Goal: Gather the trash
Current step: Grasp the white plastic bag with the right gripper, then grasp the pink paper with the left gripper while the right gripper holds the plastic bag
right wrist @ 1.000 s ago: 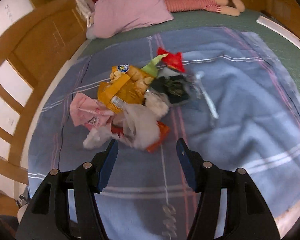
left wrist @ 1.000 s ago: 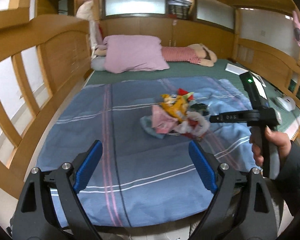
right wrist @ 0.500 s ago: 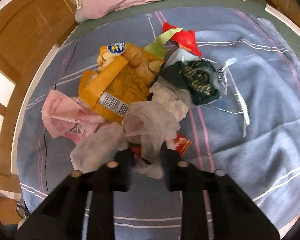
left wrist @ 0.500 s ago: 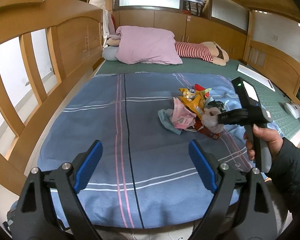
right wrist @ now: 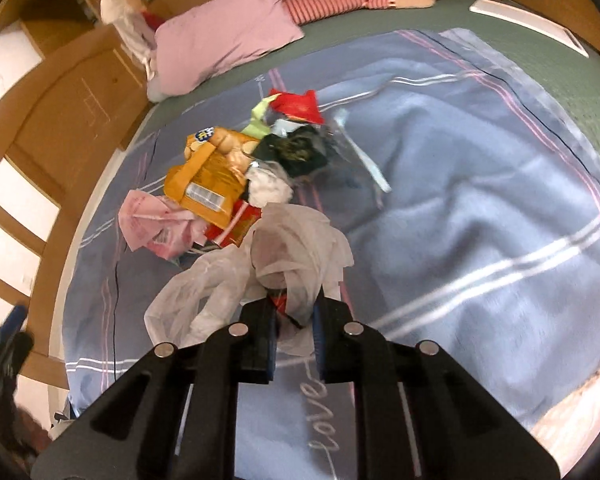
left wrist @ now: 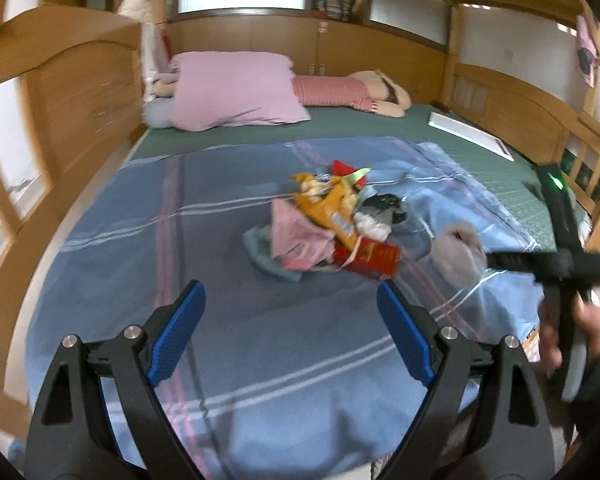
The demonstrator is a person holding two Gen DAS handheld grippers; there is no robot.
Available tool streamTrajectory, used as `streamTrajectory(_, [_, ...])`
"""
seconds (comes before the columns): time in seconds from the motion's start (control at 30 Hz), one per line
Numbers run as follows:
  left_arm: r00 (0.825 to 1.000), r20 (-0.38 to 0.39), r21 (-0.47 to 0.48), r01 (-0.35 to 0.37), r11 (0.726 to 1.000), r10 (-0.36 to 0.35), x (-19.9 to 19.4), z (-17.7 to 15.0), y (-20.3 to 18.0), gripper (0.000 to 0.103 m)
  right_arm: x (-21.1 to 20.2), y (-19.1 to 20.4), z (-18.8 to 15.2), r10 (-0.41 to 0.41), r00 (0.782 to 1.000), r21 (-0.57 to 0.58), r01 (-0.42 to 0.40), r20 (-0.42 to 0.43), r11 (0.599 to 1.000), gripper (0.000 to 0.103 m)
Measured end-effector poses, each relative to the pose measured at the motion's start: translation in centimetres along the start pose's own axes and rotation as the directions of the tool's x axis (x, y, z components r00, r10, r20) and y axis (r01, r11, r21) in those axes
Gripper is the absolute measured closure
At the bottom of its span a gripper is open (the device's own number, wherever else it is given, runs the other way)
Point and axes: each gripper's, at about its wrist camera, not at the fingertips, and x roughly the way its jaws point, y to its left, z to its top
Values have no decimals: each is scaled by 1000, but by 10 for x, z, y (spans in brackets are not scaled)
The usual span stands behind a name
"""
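Observation:
A heap of trash lies mid-bed on the blue striped blanket [left wrist: 228, 320]: an orange snack bag [left wrist: 328, 210], a pink wrapper [left wrist: 296, 236], a red packet [left wrist: 366, 258] and a dark green bag [right wrist: 296, 152]. My right gripper [right wrist: 294, 316] is shut on a crumpled white tissue wad [right wrist: 296, 252], lifted off the heap and trailing to the left. In the left wrist view that gripper [left wrist: 486, 260] carries the tissue [left wrist: 458, 250] to the right of the pile. The left gripper [left wrist: 290, 336] hovers open above bare blanket, short of the heap.
A pink pillow [left wrist: 236, 88] and a striped stuffed doll [left wrist: 340, 94] lie at the head of the bed. Wooden rails [left wrist: 76, 92] run along both sides. A white flat panel [left wrist: 470, 134] rests on the green mattress at the right. A clear plastic strip [right wrist: 364, 160] lies beside the heap.
The right gripper closed on the white tissue and pulled it up and away from the heap. The left gripper swung slightly and came lower over the blanket, still open.

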Motion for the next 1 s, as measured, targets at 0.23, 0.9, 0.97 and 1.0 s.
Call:
streamTrajectory(0.23, [999,-14,37,42,998,-42,69,20,-6,15,-6,-13,-3,27,999,34,-27,18,999,87])
streamTrajectory(0.9, [988,-118,19,107,994,-104,187,24,-1,68,-4,-23,-1,92,996,57,-92,2,994,86])
streamTrajectory(0.97, [990,-109,26,94,995,-91,182,23,-3,74,-4,-23,-1,93,996,55,-93,3,994,86])
streamTrajectory(1.0, [990,-108,25,93,995,-90,179,24,-3,77,-4,-23,-1,92,996,56,-92,3,994,86])
